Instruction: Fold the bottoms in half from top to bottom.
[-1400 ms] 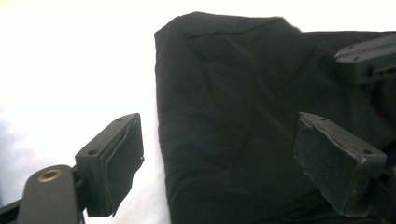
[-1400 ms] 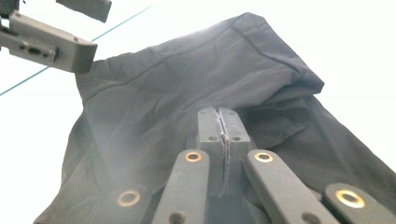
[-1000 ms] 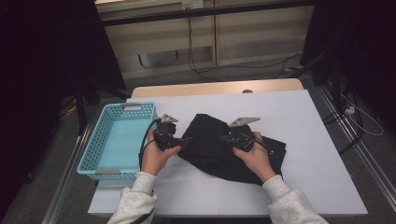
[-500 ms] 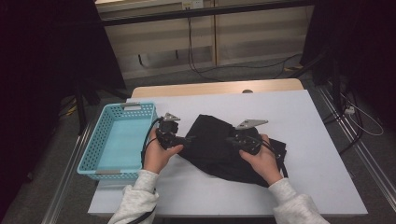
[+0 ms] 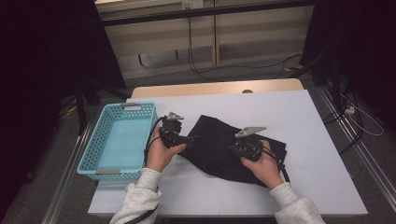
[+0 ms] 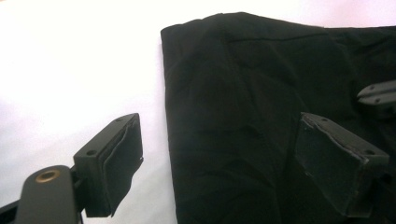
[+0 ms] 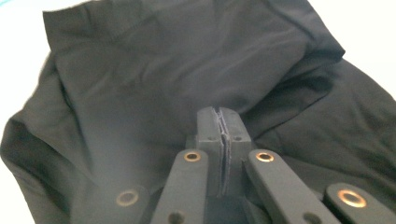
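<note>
No writing reads on the black cloth [image 6: 261, 116]; left gripper [image 6: 233, 168] spread astride its edge; right gripper [image 7: 223, 128] pressed together over it, pinch unclear; the high view adds a blue basket [image 5: 119, 140].

Light grey fuzzy sleeves [image 5: 140, 198] are worn on both arms. Each black gripper [image 5: 173, 135] is topped by a grey three-cornered plate [image 5: 250, 131]. Round brass rivets [image 7: 265, 157] are set in the black jaws.

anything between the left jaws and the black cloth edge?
Nothing visible. The left gripper is open, its jaws straddling the edge of the black cloth, one over bare table, the other over fabric. No other object lies between them.
</note>
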A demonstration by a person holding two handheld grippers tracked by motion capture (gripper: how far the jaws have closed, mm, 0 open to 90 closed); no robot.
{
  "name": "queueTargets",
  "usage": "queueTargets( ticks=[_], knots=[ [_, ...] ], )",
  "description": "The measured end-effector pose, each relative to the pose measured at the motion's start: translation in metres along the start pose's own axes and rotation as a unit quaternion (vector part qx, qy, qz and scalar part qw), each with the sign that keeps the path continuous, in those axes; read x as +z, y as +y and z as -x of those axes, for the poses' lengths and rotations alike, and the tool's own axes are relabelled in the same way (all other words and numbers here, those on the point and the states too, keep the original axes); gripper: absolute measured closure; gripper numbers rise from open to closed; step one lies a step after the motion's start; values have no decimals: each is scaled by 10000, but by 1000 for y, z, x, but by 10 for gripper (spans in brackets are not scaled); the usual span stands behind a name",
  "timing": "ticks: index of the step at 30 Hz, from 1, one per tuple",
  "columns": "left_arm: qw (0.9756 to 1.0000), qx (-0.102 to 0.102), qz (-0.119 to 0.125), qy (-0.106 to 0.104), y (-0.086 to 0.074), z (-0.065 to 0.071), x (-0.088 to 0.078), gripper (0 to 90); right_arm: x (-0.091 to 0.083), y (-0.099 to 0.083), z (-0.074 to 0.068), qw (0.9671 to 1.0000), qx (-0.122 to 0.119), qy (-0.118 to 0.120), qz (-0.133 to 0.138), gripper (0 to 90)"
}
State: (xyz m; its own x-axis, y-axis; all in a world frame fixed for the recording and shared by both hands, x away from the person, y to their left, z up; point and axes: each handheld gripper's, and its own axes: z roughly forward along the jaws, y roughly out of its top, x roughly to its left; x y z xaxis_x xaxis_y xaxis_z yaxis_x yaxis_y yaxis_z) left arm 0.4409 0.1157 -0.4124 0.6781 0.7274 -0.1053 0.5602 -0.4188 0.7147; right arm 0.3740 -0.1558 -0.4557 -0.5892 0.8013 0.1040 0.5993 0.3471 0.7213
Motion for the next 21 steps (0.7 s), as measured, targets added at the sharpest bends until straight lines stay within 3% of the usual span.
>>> queueTargets(
  ticks=[3,6,11,15,18,20,21],
  knots=[
    [10000,-21,-17,-7,0,0,0,155,2,0,-1,10000,-59,-16,-45,853],
    [10000,-20,-23,-9,-1,-1,-1,155,-2,3,3,9998,-51,-179,67,728],
    [10000,-7,-2,50,-3,-1,-3,154,-8,17,21,9977,174,-544,365,567],
    [10000,-13,-39,75,-6,-3,-4,154,1,27,34,9955,379,-696,517,480],
    [9999,-25,-70,100,-8,-5,-4,154,13,30,37,9955,417,-741,412,490],
    [9999,-22,-95,94,-10,-5,-4,154,20,28,37,9966,410,-668,257,529],
    [9999,-39,-85,109,-11,-5,-4,155,23,26,37,9966,426,-681,180,588]
  ],
)
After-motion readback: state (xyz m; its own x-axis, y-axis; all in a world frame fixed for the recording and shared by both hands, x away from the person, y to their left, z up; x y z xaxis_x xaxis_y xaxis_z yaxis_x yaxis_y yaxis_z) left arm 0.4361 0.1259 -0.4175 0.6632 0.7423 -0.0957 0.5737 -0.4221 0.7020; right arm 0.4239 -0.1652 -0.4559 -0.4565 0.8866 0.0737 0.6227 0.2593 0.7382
